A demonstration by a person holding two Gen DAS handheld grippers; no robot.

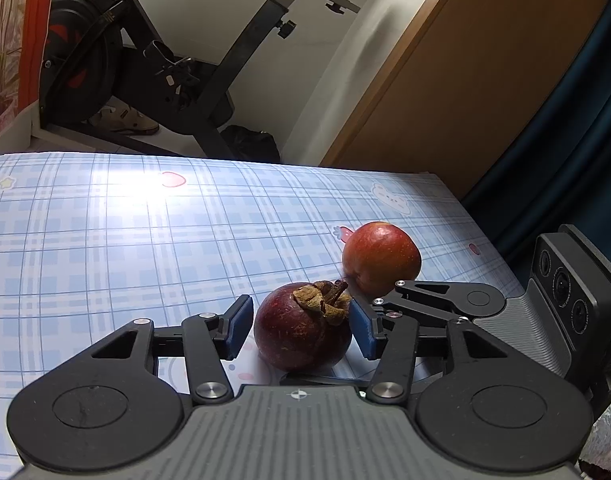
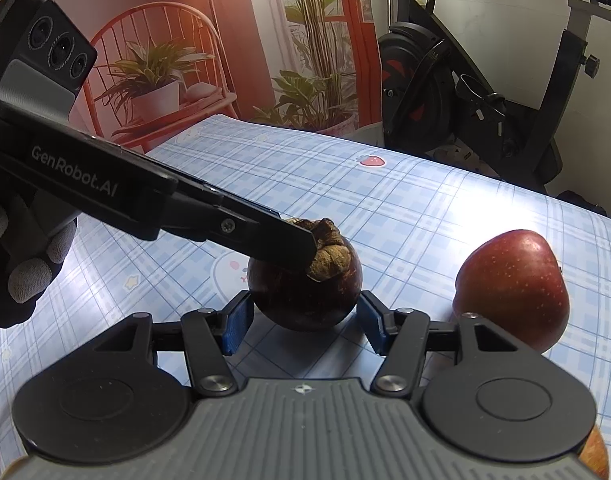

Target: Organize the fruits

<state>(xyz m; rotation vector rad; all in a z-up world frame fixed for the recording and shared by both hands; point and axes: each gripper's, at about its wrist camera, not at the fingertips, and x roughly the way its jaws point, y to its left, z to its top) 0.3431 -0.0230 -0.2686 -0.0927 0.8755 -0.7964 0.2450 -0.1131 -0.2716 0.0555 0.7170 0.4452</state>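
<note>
Nearest to us in the left wrist view sits our left gripper [image 1: 301,326], its blue pads standing on either side of a dark purple mangosteen [image 1: 301,330]. We see a sliver of tablecloth between the left pad and the fruit; the right pad sits very close to the dry brown calyx, and we cannot tell whether it touches. So the jaws stand apart around the mangosteen rather than clamped on it. The mangosteen rests on the table [image 1: 105,240], which wears a blue plaid cloth printed with hearts and strawberries, and it lies toward the table's right edge. Just behind it, closer to that edge, lies a red apple [image 1: 381,258], near the mangosteen.

From the right wrist view, our right gripper [image 2: 305,326] has its jaws apart as well; the mangosteen [image 2: 305,296] sits just beyond the two blue pads, and neither pad presses on it. The left gripper's finger [image 2: 265,240] reaches in from the left over the calyx, held by a gloved hand [image 2: 21,264]. The apple [image 2: 513,288] stands to the right. An exercise bike [image 2: 465,92] stands beyond the table's far edge.
</note>
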